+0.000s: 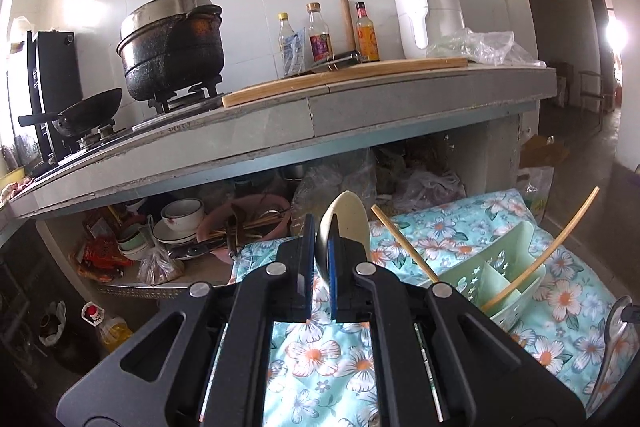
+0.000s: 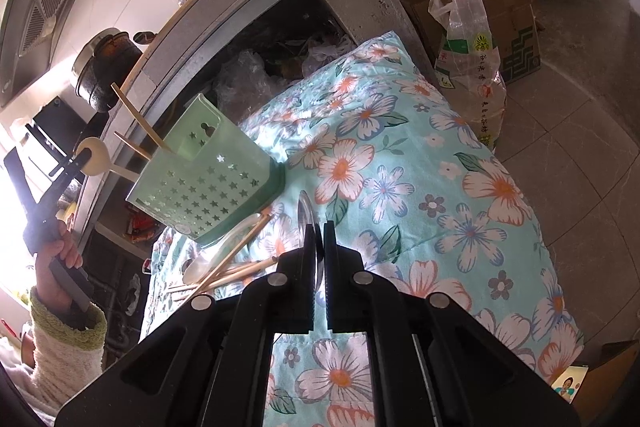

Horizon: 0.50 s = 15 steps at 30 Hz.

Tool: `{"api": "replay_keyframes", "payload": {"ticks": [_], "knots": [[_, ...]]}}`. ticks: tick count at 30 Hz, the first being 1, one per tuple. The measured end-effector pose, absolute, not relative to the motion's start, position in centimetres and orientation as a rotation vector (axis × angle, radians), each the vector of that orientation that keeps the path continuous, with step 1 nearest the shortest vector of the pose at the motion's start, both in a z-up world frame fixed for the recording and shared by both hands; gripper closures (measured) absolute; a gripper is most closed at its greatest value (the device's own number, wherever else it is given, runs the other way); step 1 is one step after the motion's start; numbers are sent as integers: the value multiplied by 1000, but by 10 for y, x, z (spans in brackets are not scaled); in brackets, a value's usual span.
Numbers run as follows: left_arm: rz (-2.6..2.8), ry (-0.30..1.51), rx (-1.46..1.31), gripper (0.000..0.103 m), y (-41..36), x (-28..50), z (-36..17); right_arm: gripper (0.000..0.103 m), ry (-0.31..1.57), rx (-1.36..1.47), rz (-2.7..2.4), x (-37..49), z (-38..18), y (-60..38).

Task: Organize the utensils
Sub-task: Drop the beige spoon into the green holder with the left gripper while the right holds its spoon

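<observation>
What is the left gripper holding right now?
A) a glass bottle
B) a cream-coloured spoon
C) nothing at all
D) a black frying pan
B: the left gripper is shut on the cream spoon, whose bowl sticks up above the fingers; the right wrist view also shows it held up beside the green utensil holder.

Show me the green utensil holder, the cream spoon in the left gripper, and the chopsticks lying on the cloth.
green utensil holder point(image 2: 200, 195), right wrist view, star-punched front wall.
cream spoon point(image 1: 352, 223), left wrist view, bowl above the jaws.
loose chopsticks point(image 2: 236, 259), right wrist view, mid-shaft.
</observation>
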State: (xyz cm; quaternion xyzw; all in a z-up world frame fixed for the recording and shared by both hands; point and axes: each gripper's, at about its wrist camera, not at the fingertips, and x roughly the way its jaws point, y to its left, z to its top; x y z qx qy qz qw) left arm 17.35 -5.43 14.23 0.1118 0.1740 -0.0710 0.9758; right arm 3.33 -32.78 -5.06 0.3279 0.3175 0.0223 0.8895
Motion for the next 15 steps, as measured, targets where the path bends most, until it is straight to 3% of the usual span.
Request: {"api": "replay_keyframes", "payload": {"ticks": [6, 15], "knots": [[-165, 432, 191, 94, -55, 187, 133, 99, 658, 683, 41, 32, -50, -330], [-187, 431, 158, 76, -54, 186, 131, 99, 649, 683, 30, 30, -48, -332]]}}
